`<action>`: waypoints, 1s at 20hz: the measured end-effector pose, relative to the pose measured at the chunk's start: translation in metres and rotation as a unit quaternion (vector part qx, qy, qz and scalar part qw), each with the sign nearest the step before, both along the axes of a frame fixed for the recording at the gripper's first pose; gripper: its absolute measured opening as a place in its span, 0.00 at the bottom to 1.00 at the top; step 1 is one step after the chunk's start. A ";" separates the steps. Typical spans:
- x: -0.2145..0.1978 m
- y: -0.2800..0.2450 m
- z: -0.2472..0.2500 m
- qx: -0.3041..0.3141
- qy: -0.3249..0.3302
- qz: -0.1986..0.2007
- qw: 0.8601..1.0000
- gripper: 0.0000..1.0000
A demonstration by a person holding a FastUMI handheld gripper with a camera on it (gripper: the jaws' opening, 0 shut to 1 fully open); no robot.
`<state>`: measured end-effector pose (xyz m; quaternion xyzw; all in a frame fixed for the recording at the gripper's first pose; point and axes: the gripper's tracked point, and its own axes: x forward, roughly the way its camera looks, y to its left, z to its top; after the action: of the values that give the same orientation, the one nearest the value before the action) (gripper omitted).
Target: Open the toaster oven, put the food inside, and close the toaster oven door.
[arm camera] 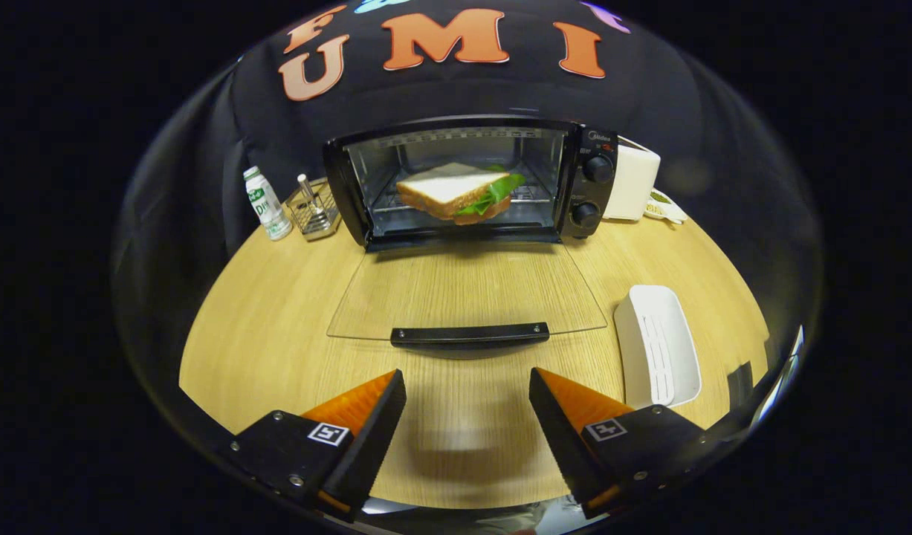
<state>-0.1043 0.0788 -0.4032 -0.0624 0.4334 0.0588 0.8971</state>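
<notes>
- Step in hand, as judged: the food is already inside and the door is down, so the closing step remains. The toaster oven (470, 182) is taken as landmark.
- Left of the toaster oven: a small bottle (267, 203) and a wire holder (314, 210) are seen standing on the table (255, 349), well apart from the door.
- Inside the toaster oven: the sandwich (457, 192) is seen on the rack, with green leaf showing at its right side.
- In front of the toaster oven: the glass door (467, 290) is lowered flat over the table, its black handle (470, 335) at the near edge.
- Right of the toaster oven: a white box (631, 182) is noted beside it; a white tray (658, 344) lies nearer, empty.
- Gripper (467, 416): the fingers are spread wide with nothing held; they are placed short of the handle, aimed straight at it, not touching.
- Next move, as judged: the handle is to be reached from below or pinched, then the door swung up until shut.
</notes>
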 end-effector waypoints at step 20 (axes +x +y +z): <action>0.039 -0.003 -0.054 -0.048 0.022 -0.002 0.999 1.00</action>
<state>-0.0653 0.0762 -0.4574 -0.1036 0.4554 0.0372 0.8835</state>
